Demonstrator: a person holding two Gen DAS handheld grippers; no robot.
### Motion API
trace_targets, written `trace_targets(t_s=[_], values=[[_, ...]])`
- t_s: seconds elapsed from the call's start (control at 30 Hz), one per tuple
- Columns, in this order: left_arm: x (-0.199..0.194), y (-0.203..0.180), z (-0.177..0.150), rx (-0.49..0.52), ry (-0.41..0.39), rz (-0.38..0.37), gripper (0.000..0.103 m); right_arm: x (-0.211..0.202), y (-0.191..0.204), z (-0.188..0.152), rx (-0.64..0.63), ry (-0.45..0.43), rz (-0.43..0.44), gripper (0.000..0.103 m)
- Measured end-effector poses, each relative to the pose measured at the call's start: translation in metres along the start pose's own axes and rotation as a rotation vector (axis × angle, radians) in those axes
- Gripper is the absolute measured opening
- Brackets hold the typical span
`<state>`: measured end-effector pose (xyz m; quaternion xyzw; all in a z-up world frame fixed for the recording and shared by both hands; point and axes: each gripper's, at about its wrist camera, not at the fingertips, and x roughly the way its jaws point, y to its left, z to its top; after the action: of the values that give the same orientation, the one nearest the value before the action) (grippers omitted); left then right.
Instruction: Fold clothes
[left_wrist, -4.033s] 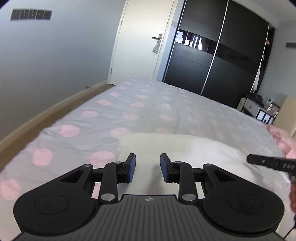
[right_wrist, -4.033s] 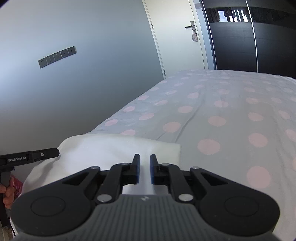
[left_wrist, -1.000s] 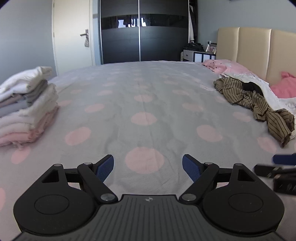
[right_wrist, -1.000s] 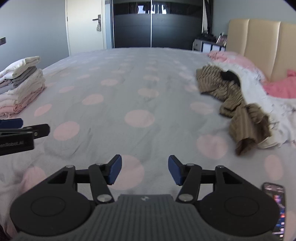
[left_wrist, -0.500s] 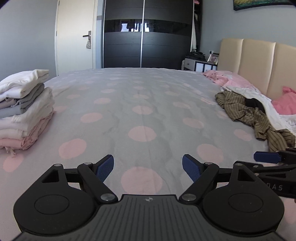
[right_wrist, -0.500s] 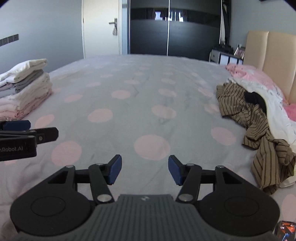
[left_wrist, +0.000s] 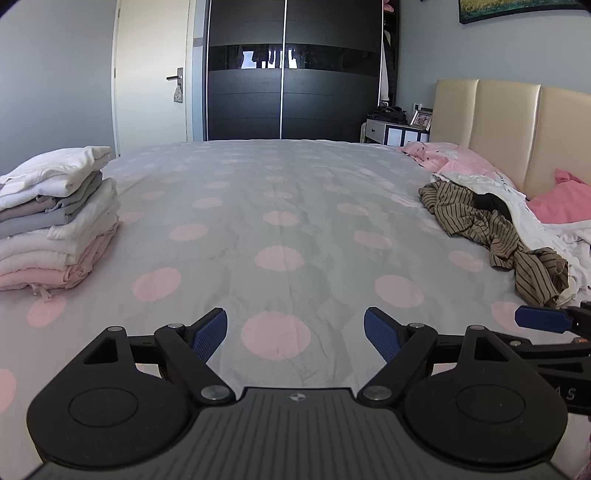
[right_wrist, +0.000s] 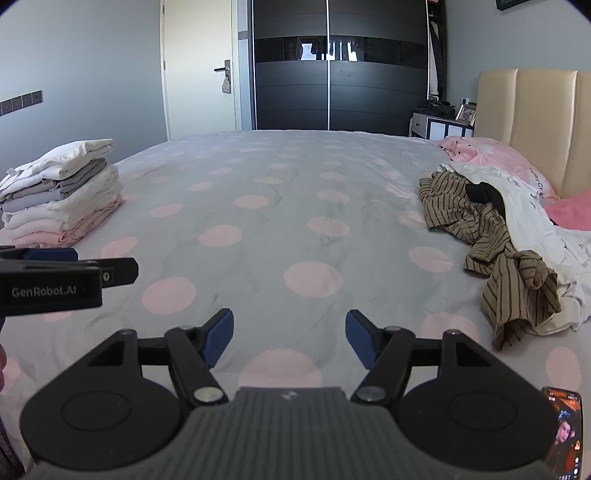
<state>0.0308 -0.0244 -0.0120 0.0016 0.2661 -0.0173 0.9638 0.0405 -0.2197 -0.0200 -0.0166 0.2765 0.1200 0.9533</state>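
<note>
Polka-dot bedspread (left_wrist: 280, 221) lies bare between folded stack (left_wrist: 55, 218) and unfolded heap. Left gripper (left_wrist: 295, 334) gapes empty; right gripper (right_wrist: 289, 338), jaws just widening, holds nothing. Pinch the striped shirt (right_wrist: 491, 243) by one edge, lifting clear of the white garment (right_wrist: 535, 218).

**Wide open middle, clutter on both flanks**

Bare bedspread (left_wrist: 280, 229) runs straight ahead, nothing lying on it all the way to the wardrobe (left_wrist: 291, 74). On the left edge the folded stack (left_wrist: 55, 218) stands tall, a wall to steer round. On the right the striped brown garment (right_wrist: 491, 243) sprawls over white cloth and pink pillows (right_wrist: 491, 155) against the headboard (left_wrist: 517, 122). A phone (right_wrist: 563, 432) lies near right
</note>
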Motion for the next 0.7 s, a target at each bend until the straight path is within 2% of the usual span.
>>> trace_targets(t_s=[0.03, 0.07, 0.1, 0.13, 0.17, 0.23, 0.3, 0.57, 0.7], values=[[-0.002, -0.001, -0.001, 0.009, -0.01, 0.009, 0.082, -0.001, 0.001, 0.001, 0.007, 0.0, 0.006, 0.074], [-0.003, -0.001, -0.003, 0.016, -0.019, 0.018, 0.083, -0.002, 0.003, 0.002, 0.013, -0.003, 0.011, 0.085], [-0.004, -0.001, -0.004, 0.021, -0.026, 0.028, 0.084, -0.003, 0.004, 0.003, 0.017, -0.009, 0.016, 0.089], [-0.005, 0.0, -0.005, 0.026, -0.032, 0.037, 0.09, -0.004, 0.006, 0.004, 0.015, -0.015, 0.021, 0.089], [-0.005, 0.001, -0.006, 0.028, -0.037, 0.046, 0.101, -0.004, 0.008, 0.005, 0.009, -0.015, 0.022, 0.09], [-0.005, 0.004, -0.007, 0.015, -0.031, 0.044, 0.103, -0.004, 0.013, 0.005, -0.008, -0.013, 0.018, 0.093], [-0.004, 0.007, -0.008, 0.017, -0.016, 0.053, 0.103, -0.002, 0.016, 0.004, -0.016, -0.005, 0.009, 0.1], [-0.001, 0.009, -0.01, 0.036, -0.004, 0.107, 0.103, 0.004, 0.024, 0.004, -0.043, 0.017, -0.012, 0.101], [0.0, 0.014, -0.009, 0.002, -0.003, 0.097, 0.103, 0.004, 0.026, 0.002, -0.056, 0.007, -0.024, 0.101]])
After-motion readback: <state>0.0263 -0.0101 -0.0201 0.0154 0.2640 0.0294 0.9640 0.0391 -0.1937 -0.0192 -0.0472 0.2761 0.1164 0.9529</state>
